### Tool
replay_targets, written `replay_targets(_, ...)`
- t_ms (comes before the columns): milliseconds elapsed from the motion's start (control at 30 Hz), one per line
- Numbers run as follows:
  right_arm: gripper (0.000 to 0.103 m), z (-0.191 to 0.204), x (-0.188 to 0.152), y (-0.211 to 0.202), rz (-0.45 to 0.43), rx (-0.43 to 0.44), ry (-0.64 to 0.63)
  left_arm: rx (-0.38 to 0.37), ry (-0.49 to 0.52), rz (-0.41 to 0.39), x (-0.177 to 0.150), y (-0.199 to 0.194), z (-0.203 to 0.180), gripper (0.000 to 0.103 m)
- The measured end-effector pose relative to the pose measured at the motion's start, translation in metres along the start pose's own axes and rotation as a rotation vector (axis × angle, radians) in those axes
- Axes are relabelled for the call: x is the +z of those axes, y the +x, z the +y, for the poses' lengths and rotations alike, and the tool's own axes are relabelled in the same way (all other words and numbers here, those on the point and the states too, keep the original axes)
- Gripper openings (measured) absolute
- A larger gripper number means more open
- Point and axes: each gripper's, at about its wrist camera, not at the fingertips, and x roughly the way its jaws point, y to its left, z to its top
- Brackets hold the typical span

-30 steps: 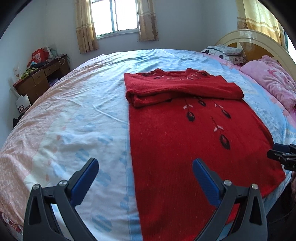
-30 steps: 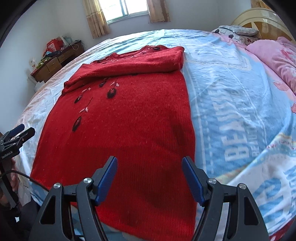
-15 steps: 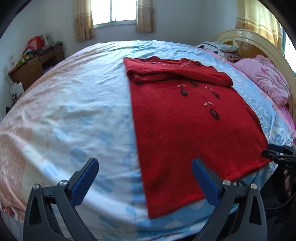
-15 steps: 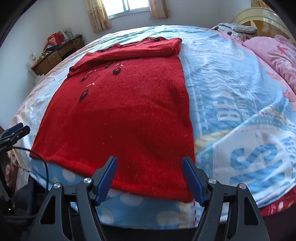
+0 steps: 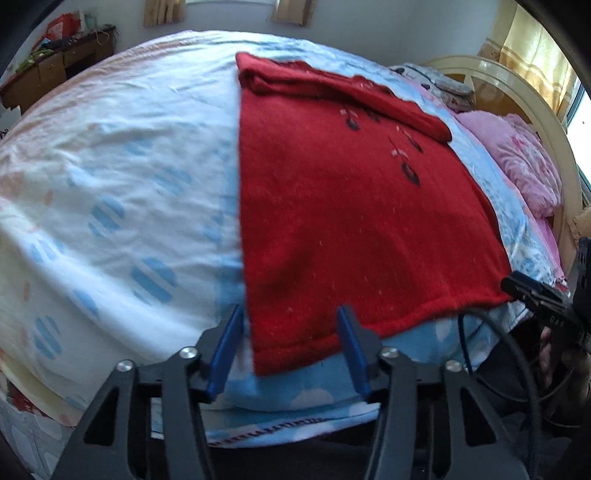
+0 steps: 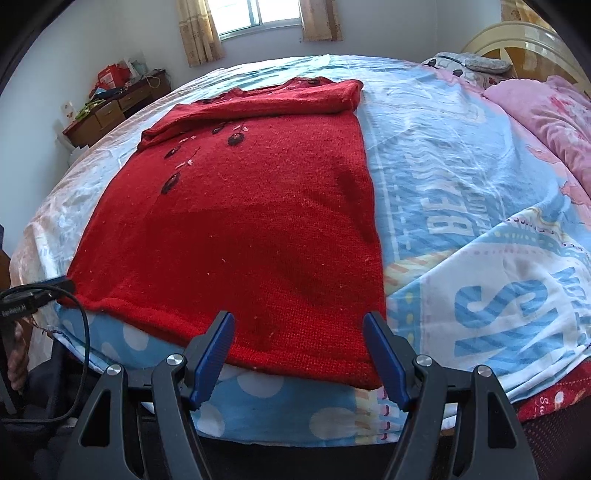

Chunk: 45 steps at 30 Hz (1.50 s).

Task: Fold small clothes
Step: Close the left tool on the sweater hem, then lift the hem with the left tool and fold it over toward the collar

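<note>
One red sweater (image 5: 354,221) lies flat on the bed (image 5: 110,166), its hem along the near edge and its collar end toward the far edge. The sleeves (image 6: 266,101) are folded across the chest in a band, so that the garment forms a plain rectangle; this probably prepares it for a fold from hem to collar. A dark leaf pattern (image 6: 207,151) runs down the front.

Two grippers are present, one at each near corner of the hem. The left gripper (image 5: 291,350) straddles the near left corner; its jaws are closing, cloth lies between them, and the pads do not yet press on it. The right gripper (image 6: 299,354) stands with its jaws apart over the near right corner, the cloth's edge between the blue pads, unpinched. Placing one gripper at each corner should let the hem rise evenly.

Beyond the sweater: a pink pillow (image 6: 554,110) by the headboard (image 5: 517,92), one desk (image 6: 110,110) beside the far wall, and one curtained window (image 6: 258,18).
</note>
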Motion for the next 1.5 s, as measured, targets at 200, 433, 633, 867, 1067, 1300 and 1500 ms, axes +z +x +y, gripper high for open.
replay_targets(200,0.073,-0.005,0.0,-0.002,-0.005,-0.001,0.011,0.023,0.022,-0.014,-0.003,-0.001,-0.002,0.043)
replay_targets(433,0.073,-0.027,0.002,-0.015,-0.004,0.013,0.054,0.031,0.089,-0.058,-0.004,-0.007,-0.009,0.011)
replay_targets(633,0.072,-0.049,-0.006,-0.018,0.015,0.02,0.116,0.029,0.099,-0.078,0.0,-0.009,-0.007,0.011)
replay_targets(867,0.052,-0.045,-0.011,-0.006,0.061,0.072,0.126,0.023,0.086,-0.06,-0.001,-0.005,-0.004,0.01)
replay_targets(1067,0.02,-0.05,-0.012,-0.001,0.073,0.105,0.158,0.019,0.082,-0.058,-0.002,-0.001,-0.003,0.01)
replay_targets(1300,0.007,-0.048,-0.006,-0.021,-0.022,0.108,0.154,-0.038,0.051,-0.072,0.003,-0.007,0.003,0.01)
replay_targets(1500,0.007,-0.046,-0.001,-0.049,-0.159,0.165,0.153,-0.132,0.03,-0.167,0.014,-0.037,0.004,0.01)
